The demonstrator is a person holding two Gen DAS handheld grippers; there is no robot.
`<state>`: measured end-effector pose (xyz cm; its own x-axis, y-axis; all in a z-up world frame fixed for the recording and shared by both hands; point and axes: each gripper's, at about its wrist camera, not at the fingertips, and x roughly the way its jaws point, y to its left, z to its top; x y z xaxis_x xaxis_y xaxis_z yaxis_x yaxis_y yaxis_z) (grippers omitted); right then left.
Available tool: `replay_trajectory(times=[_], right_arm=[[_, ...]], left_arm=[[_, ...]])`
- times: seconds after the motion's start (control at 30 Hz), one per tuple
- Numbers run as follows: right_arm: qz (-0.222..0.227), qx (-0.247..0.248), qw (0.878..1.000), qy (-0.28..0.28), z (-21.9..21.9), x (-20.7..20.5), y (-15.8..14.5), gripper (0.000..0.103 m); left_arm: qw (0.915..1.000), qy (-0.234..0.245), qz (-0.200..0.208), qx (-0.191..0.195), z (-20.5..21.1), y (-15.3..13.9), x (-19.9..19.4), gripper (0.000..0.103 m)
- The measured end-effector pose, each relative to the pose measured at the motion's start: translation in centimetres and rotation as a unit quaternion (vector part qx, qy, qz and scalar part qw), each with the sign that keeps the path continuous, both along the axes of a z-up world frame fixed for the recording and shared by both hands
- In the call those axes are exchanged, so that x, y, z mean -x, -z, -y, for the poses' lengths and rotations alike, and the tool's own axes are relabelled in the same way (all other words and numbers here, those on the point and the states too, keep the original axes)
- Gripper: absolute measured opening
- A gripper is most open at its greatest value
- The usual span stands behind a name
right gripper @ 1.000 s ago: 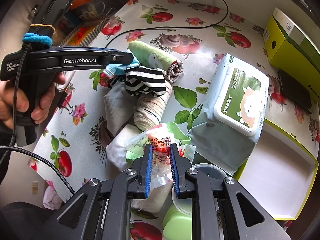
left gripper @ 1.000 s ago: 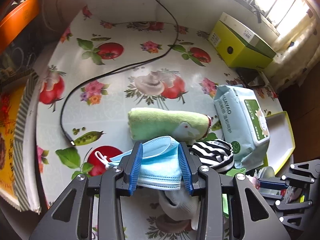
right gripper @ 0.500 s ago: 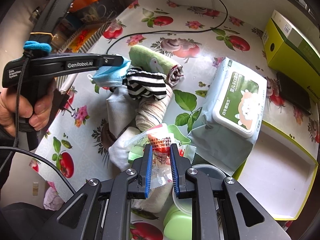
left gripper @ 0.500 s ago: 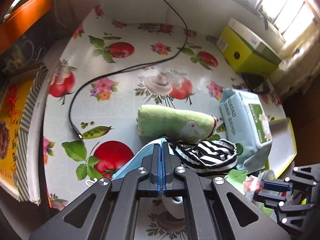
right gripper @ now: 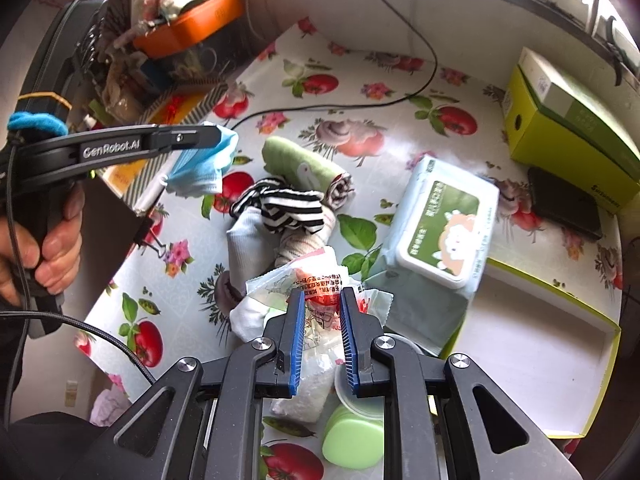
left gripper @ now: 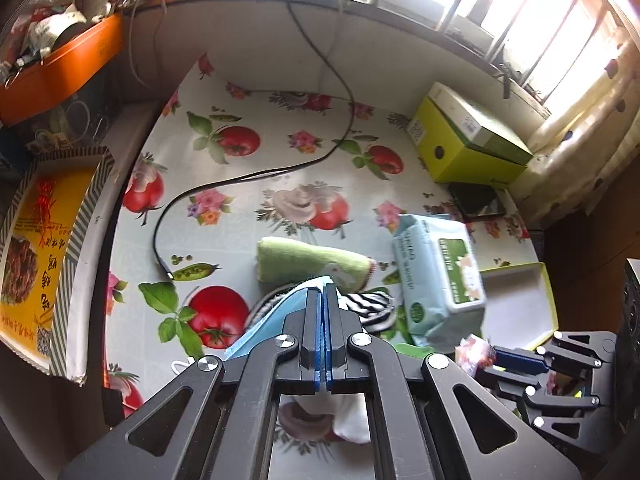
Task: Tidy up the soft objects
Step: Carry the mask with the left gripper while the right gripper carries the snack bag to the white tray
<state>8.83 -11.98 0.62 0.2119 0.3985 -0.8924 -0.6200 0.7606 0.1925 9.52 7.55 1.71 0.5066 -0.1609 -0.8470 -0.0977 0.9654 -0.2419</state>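
We are mid-pickup, lifting two soft items off the pile at the worktop's near edge. Left gripper (left gripper: 323, 300): fingers pressed together on a blue face mask (right gripper: 204, 166), held clear of the worktop. Right gripper (right gripper: 320, 304): fingers narrowly parted, pinching a crinkly packet (right gripper: 316, 280). Next, we judge, each needs a sorting place.

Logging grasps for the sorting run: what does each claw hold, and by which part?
Left claw: shut on the blue face mask, pinched at its upper edge, the rest hanging. Right claw: shut on the clear snack packet, gripped across its middle.
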Motion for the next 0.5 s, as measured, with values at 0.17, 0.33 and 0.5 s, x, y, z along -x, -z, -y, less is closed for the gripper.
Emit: replay_trajectory(times=[0.17,0.33,0.5], right_arm=[[0.012,-0.011,1.0,0.023,2.2,0.0,-1.0,0.016],[0.019,-0.02,0.998,0.053,5.1,-0.1,-1.8,0.016],[0.024,-0.026,0.996,0.087,8.5,-0.3,-2.1,0.016]], left_arm=[[0.9998,0.02,0.003,-0.007,2.9,-1.4,0.0,0.0],[0.9989,0.043,0.008,-0.015,6.2,-2.7,-0.4,0.0],[0.9971,0.071,0.013,-0.022,9.6,-3.7,-1.1,0.0]])
